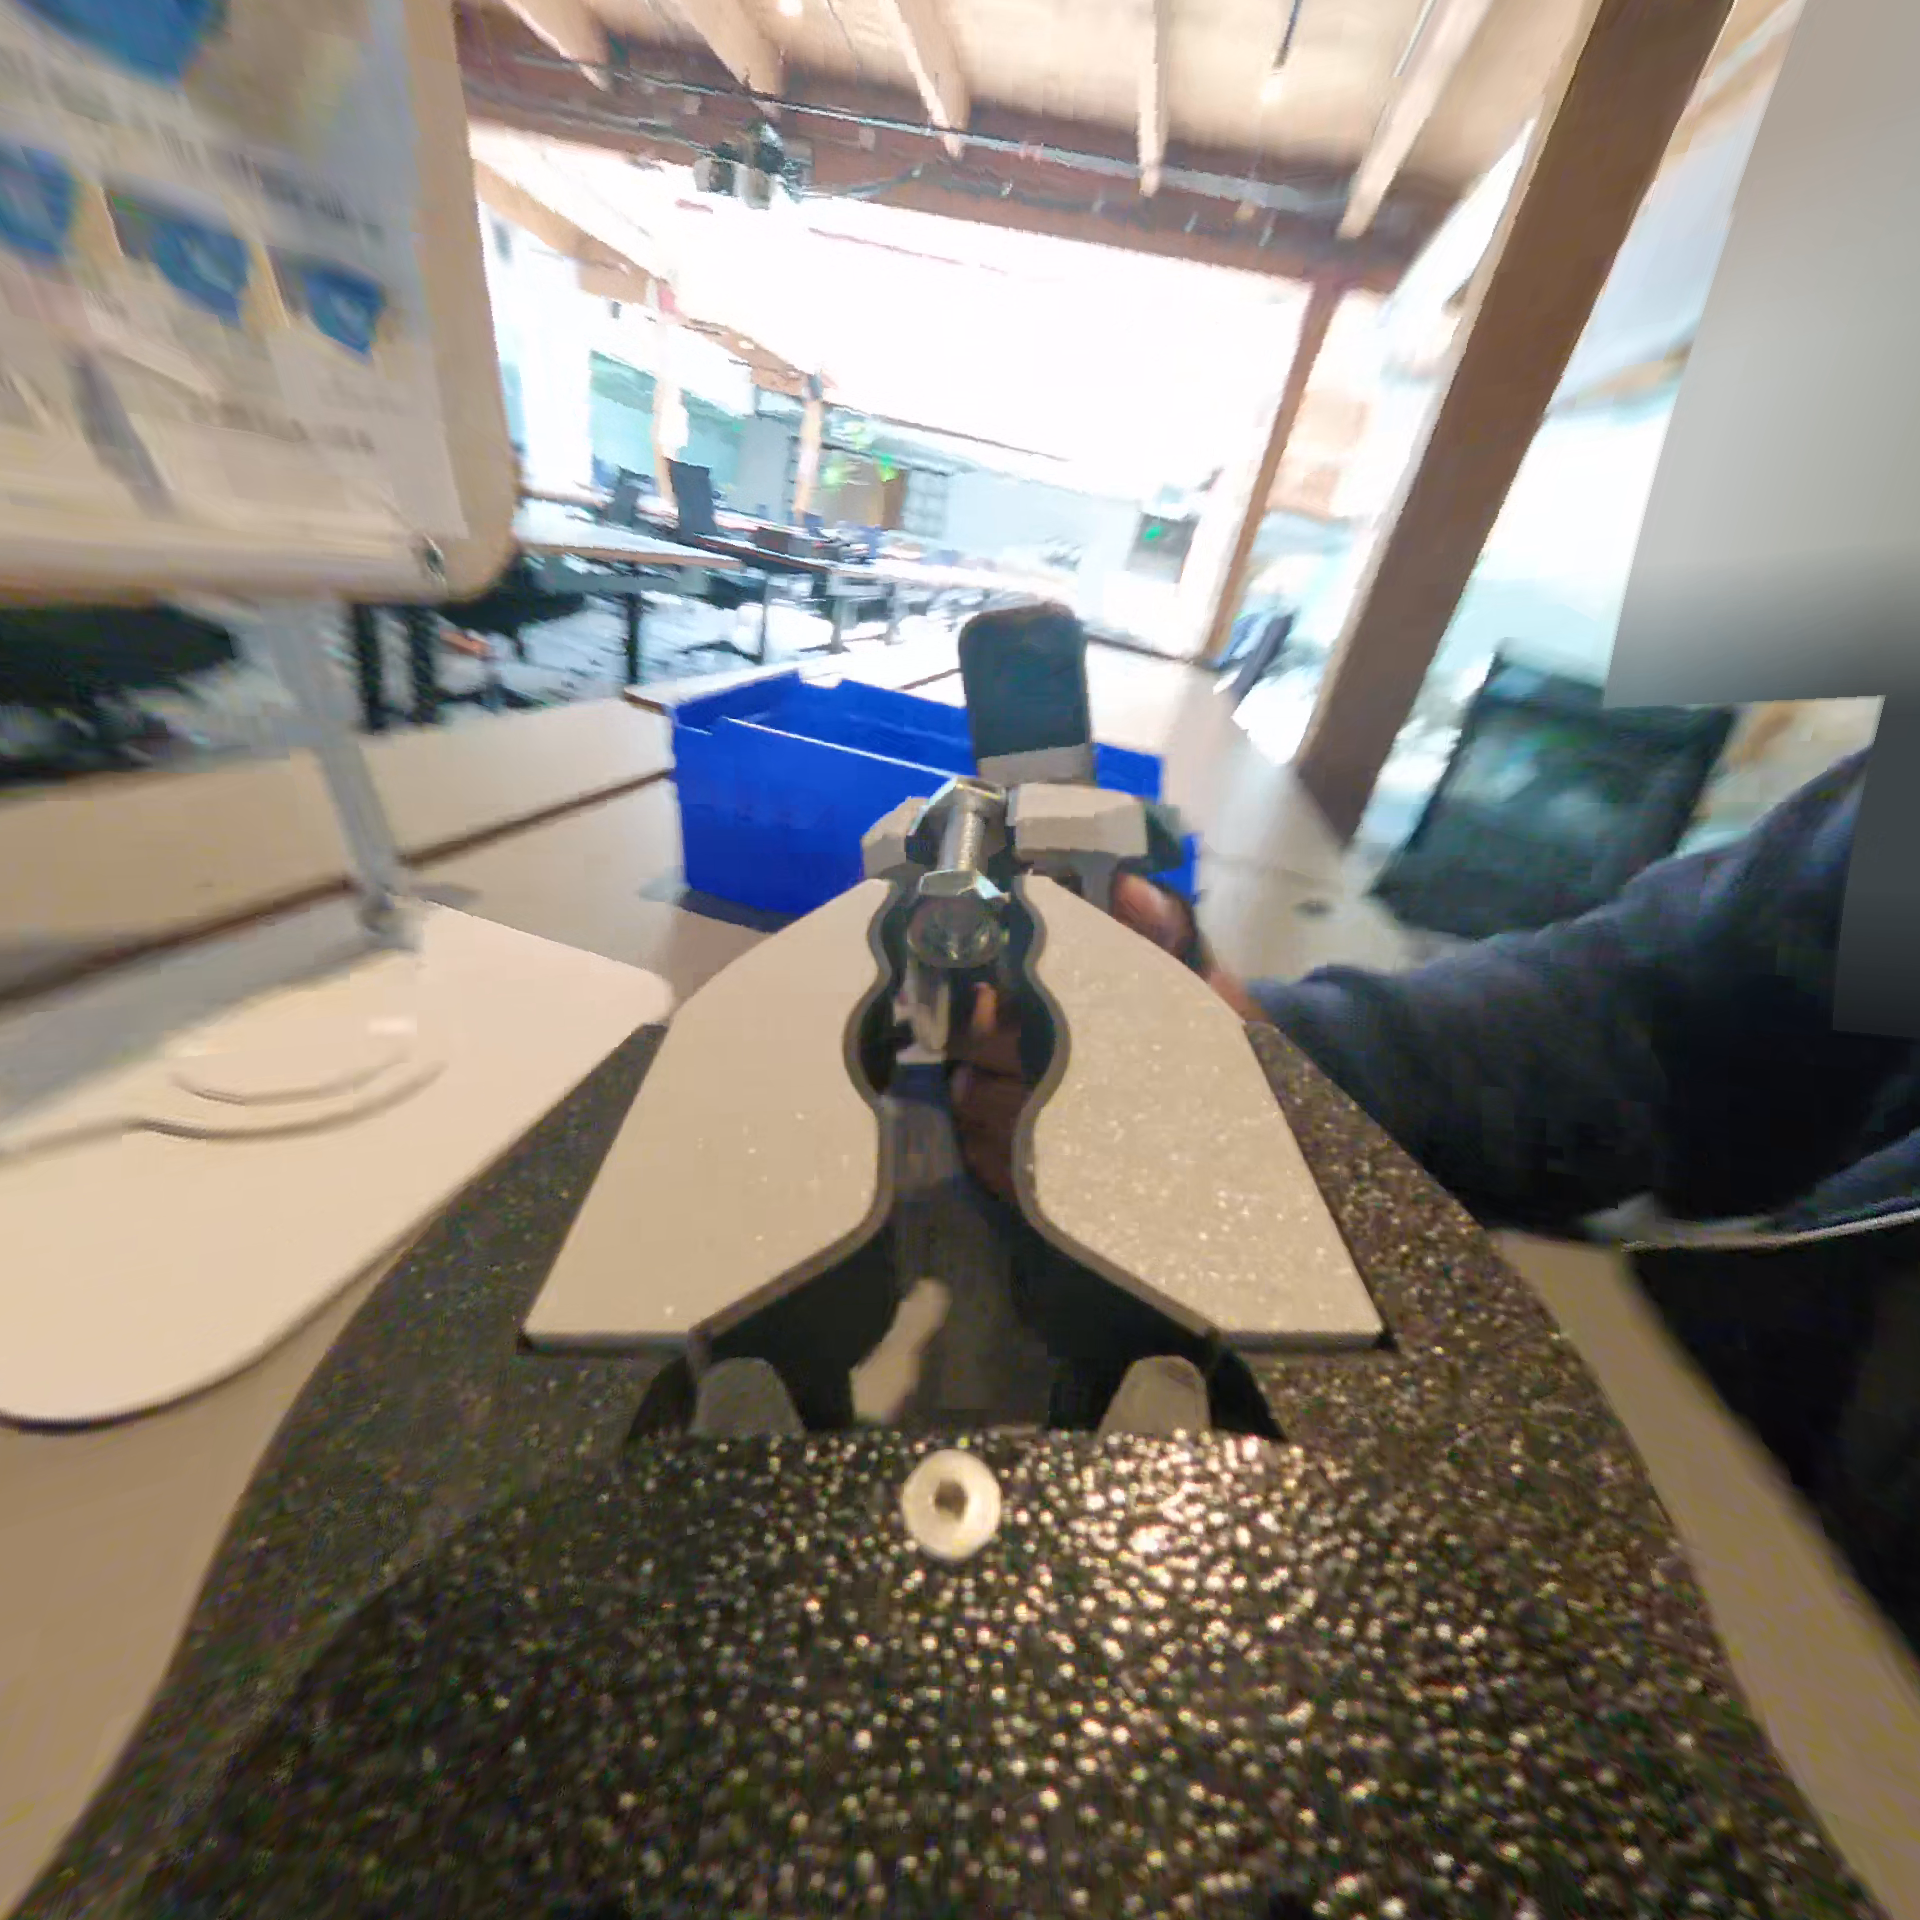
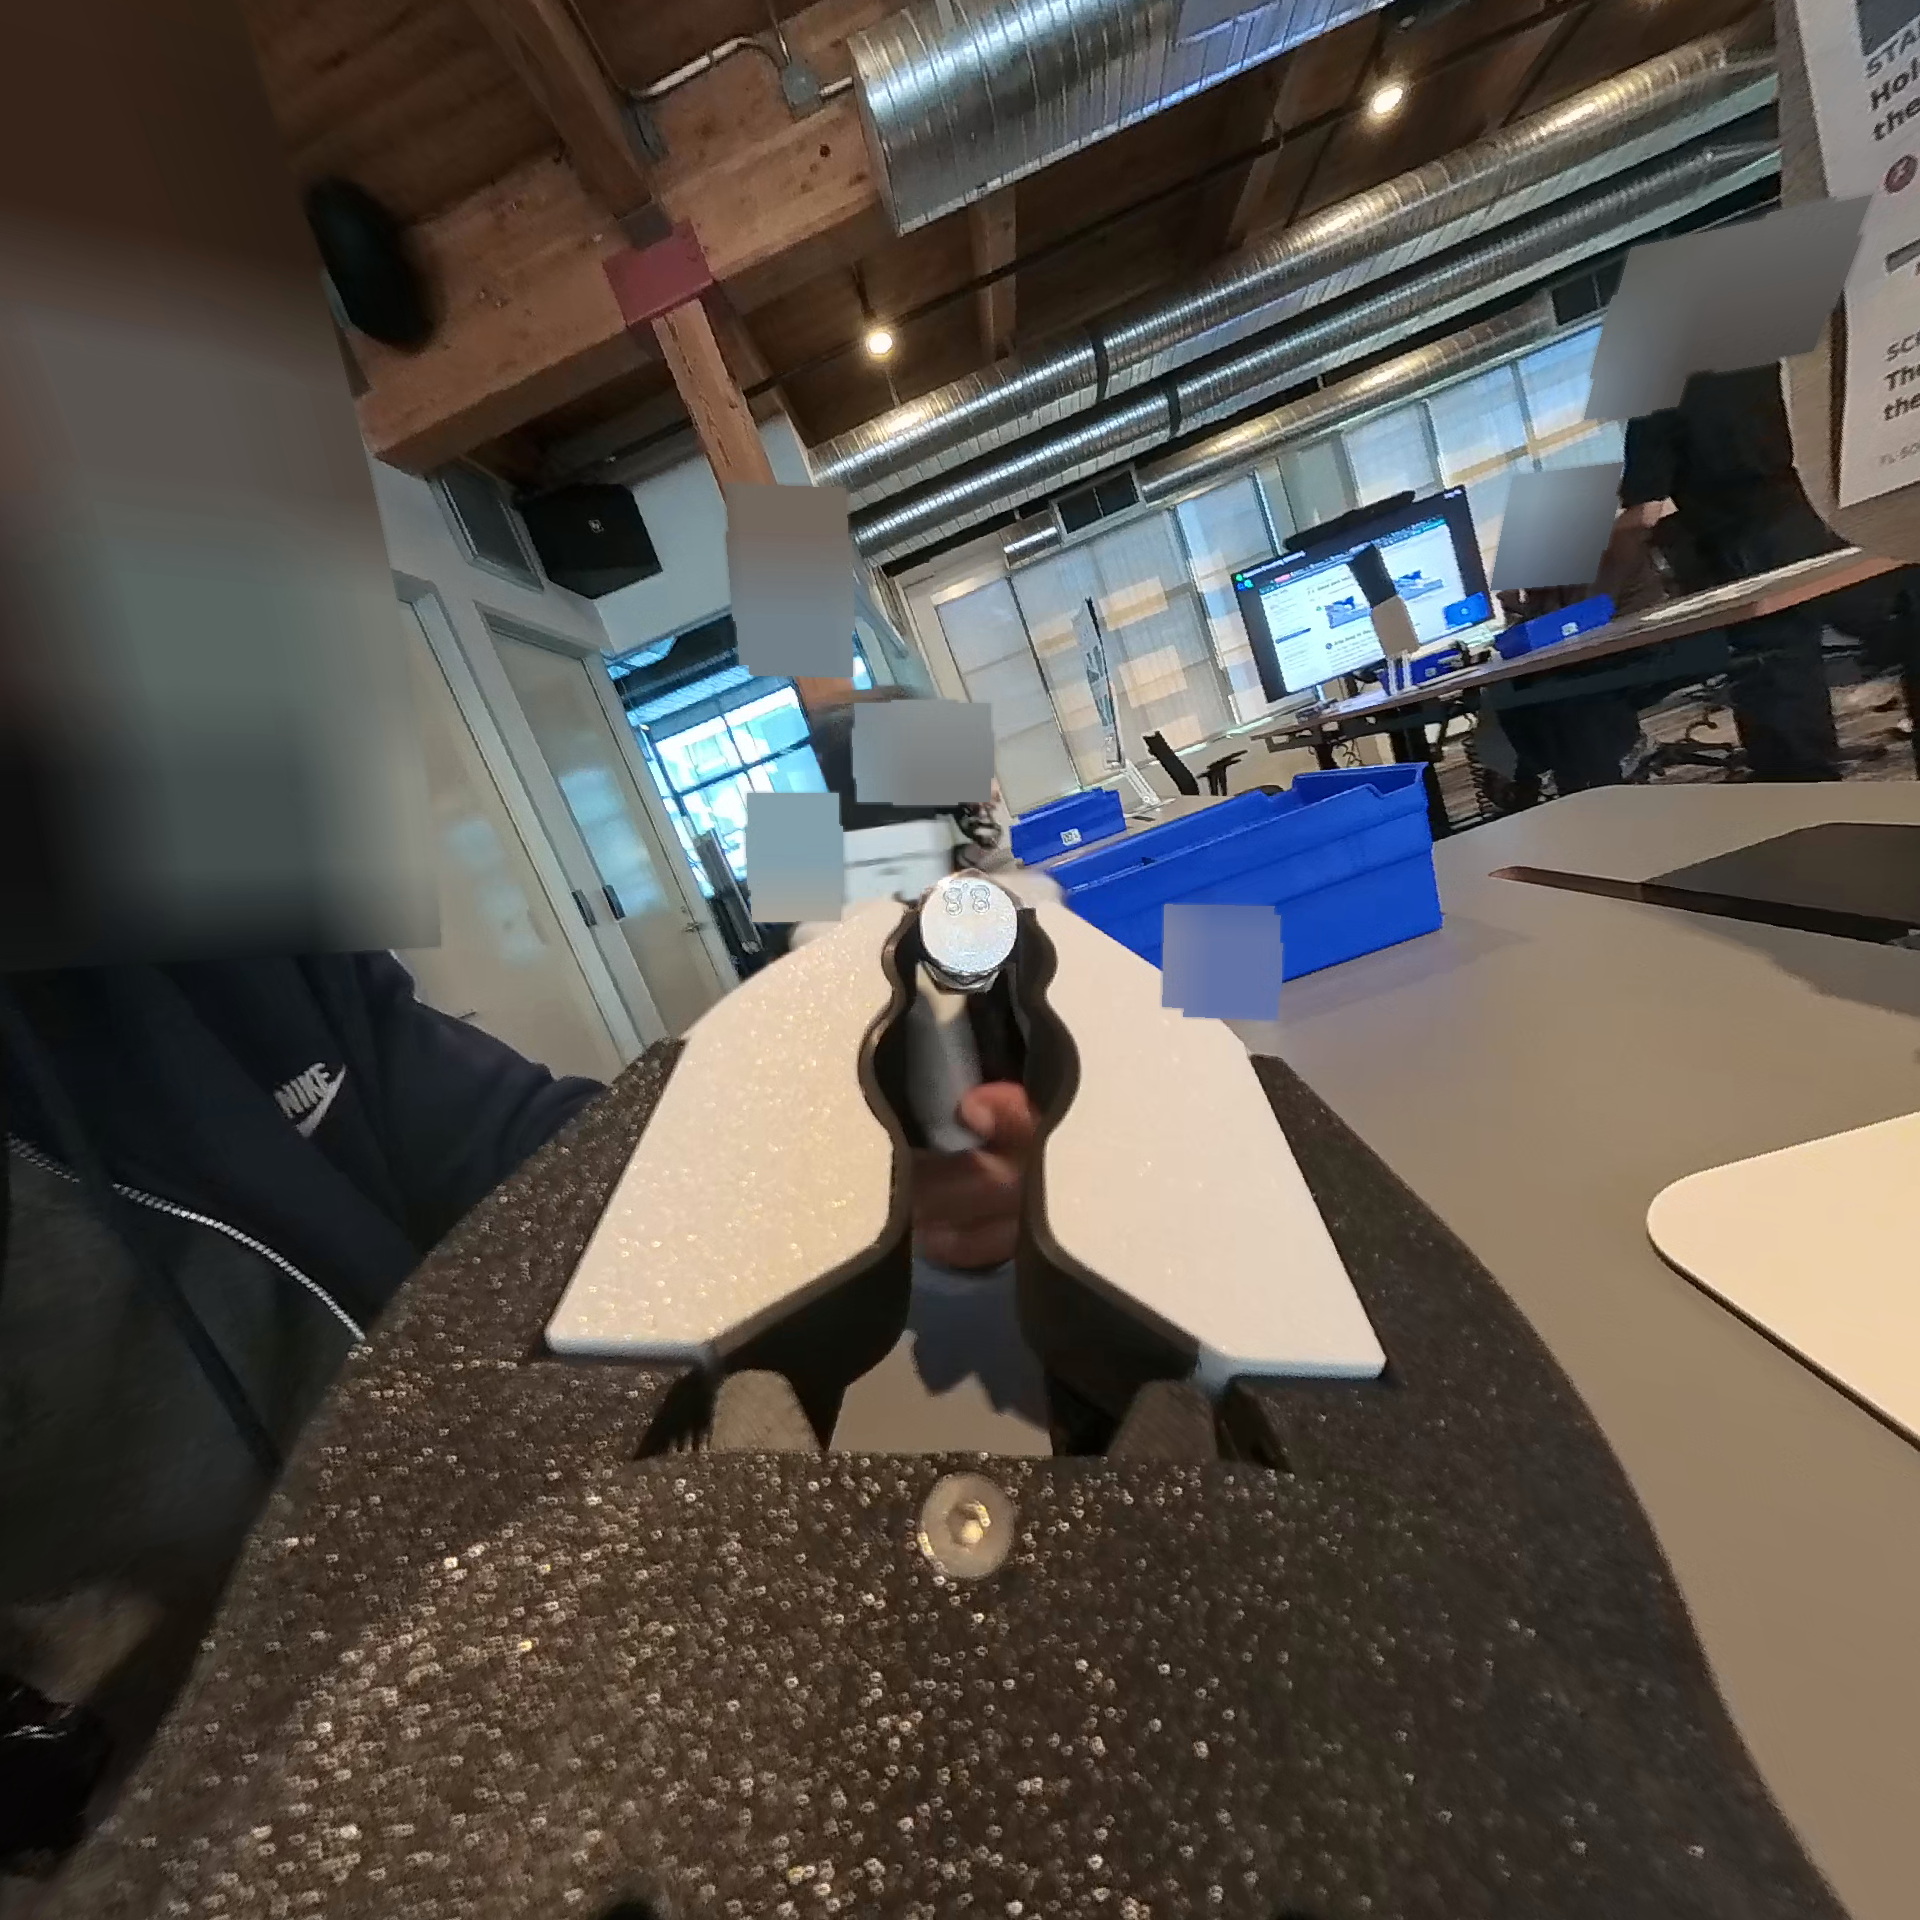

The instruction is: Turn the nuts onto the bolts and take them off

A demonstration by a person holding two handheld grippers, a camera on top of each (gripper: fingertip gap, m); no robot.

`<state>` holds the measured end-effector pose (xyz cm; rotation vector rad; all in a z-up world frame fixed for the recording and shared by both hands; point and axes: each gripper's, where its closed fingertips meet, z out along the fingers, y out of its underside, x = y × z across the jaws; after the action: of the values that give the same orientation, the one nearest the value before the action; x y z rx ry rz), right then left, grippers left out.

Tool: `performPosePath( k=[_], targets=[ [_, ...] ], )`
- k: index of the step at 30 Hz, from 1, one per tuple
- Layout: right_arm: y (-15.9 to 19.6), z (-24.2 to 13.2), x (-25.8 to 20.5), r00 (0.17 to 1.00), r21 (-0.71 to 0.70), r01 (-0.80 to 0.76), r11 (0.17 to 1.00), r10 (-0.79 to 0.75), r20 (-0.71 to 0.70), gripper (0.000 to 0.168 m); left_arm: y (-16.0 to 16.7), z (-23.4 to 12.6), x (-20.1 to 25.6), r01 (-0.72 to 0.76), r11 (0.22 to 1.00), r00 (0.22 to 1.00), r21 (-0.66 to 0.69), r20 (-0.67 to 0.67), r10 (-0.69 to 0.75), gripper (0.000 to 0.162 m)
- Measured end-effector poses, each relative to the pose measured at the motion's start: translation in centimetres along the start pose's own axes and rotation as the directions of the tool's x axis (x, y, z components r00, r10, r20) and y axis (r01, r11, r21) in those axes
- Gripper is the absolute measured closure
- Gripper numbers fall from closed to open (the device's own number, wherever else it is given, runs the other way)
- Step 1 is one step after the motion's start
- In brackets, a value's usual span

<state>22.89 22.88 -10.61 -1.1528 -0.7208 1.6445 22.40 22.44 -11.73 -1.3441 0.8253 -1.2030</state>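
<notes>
While both tools meet in mid-air above the pale worktop (image 2: 1558,997), the left gripper (image 1: 951,935) has its grey fingers (image 1: 769,1091) drawn in around a hex nut (image 1: 951,888), which sits on the threaded shank of a silver bolt (image 1: 961,831). From the left wrist view the bolt runs away from the camera into the right gripper (image 1: 997,810), whose grey tips press on it from either side; a dark-sleeved arm (image 1: 1538,1039) reaches in from the right behind it. In the right wrist view the right gripper's fingers (image 2: 758,1122) are nearly closed on the bolt's round stamped head (image 2: 966,930), which faces the camera at the fingertips, with the smooth shank running down the gap between them toward a hand (image 2: 977,1184) beyond. A blue bin (image 1: 790,790) stands on the worktop behind the tools, and a white mat (image 1: 260,1143) lies to the left under a sign stand (image 1: 353,790). Whether the nut is fully threaded on cannot be told.
</notes>
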Motion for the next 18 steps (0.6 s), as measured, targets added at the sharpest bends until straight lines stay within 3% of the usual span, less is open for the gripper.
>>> performPosePath(
  k=[2,3,5,7,8,9,11,14,16,18],
  targets=[
    [-0.1,0.0,-0.1,1.000,0.007,-0.007,1.000,0.007,0.007,0.152,0.1,0.0,0.0,-0.276,0.960,0.956,-0.055,0.087,0.280,0.144],
    [-0.1,0.0,-0.1,1.000,0.008,-0.007,1.000,0.007,0.009,0.151,0.1,0.0,0.0,-0.434,0.896,0.887,-0.098,0.128,0.443,0.144],
    [0.0,0.0,-0.1,1.000,0.008,-0.005,1.000,0.005,0.006,0.152,0.2,-0.1,-0.1,-0.711,0.671,0.645,-0.211,0.184,0.742,0.144],
    [-0.1,0.0,-0.1,1.000,0.011,-0.009,1.000,0.009,0.007,0.151,0.1,-0.1,-0.2,-0.840,0.455,0.411,-0.294,0.202,0.889,0.144],
    [-0.1,0.0,-0.1,1.000,0.017,-0.012,1.000,0.012,0.009,0.151,0.0,0.0,-0.2,-0.845,0.445,0.394,-0.296,0.216,0.893,0.144],
    [-0.2,0.0,-0.2,1.000,0.023,-0.014,1.000,0.014,0.010,0.151,-0.1,0.0,0.0,-0.819,0.511,0.460,-0.260,0.235,0.856,0.144],
    [-0.4,-0.1,-0.1,1.000,0.030,-0.017,0.999,0.017,0.007,0.151,-0.9,0.0,0.5,-0.699,0.706,0.670,-0.114,0.239,0.703,0.133],
    [-0.7,-0.3,0.0,1.000,0.045,-0.021,0.999,0.021,0.006,0.151,-1.5,-0.1,0.4,-0.382,0.923,0.914,0.033,0.157,0.373,0.119],
    [-0.8,-0.4,0.0,1.000,0.047,-0.020,0.999,0.020,0.004,0.152,-1.7,-0.3,-0.2,-0.154,0.984,0.985,0.086,0.095,0.146,0.116],
    [-0.8,-0.4,0.0,1.000,0.046,-0.020,0.999,0.020,0.004,0.152,-1.6,-0.4,-0.7,0.042,0.992,0.998,0.117,0.033,-0.046,0.116]
  ],
)
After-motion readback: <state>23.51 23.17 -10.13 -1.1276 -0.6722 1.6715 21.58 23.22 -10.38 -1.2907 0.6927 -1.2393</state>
